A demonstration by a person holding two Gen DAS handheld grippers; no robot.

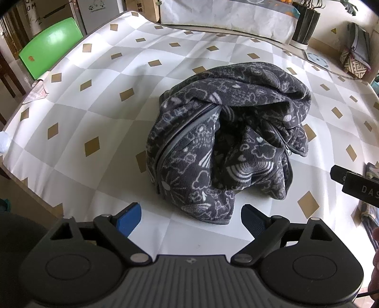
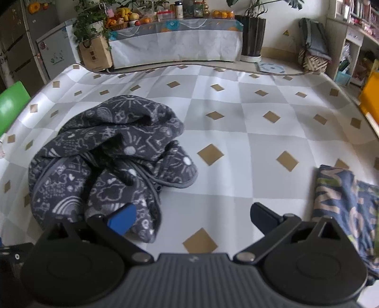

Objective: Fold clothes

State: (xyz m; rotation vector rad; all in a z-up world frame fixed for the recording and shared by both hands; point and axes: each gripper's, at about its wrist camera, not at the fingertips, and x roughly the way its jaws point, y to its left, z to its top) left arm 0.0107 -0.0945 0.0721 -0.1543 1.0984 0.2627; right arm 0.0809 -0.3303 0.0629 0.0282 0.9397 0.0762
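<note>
My job is to fold clothes, and the one to do now is the dark fleece jacket, which lies in a messy heap in the middle of the checked table cover. I have a gripper in each hand, and both point down at the heap. My left gripper is wide apart and holds nothing; it hangs just in front of the jacket's near hem. My right gripper is wide apart too and holds nothing; its blue finger is over the jacket's near edge, but I cannot tell if it touches the cloth. I think the first step is to spread the jacket flat before any fold. To do this well, I should pick two far-apart spots on the hem or by the grey zipper, one for each gripper, pinch only one layer, and then lift and pull the heap open. If I grab the thick middle, I think the lump will just come up as a lump. The sleeves are tucked inside the heap, so I cannot see where they are. To the right of the jacket, near the table's edge, lies a blue patterned cloth, which looks folded already. Far behind the jacket, on a covered shelf, a basket of fruit and some jars stand.
</note>
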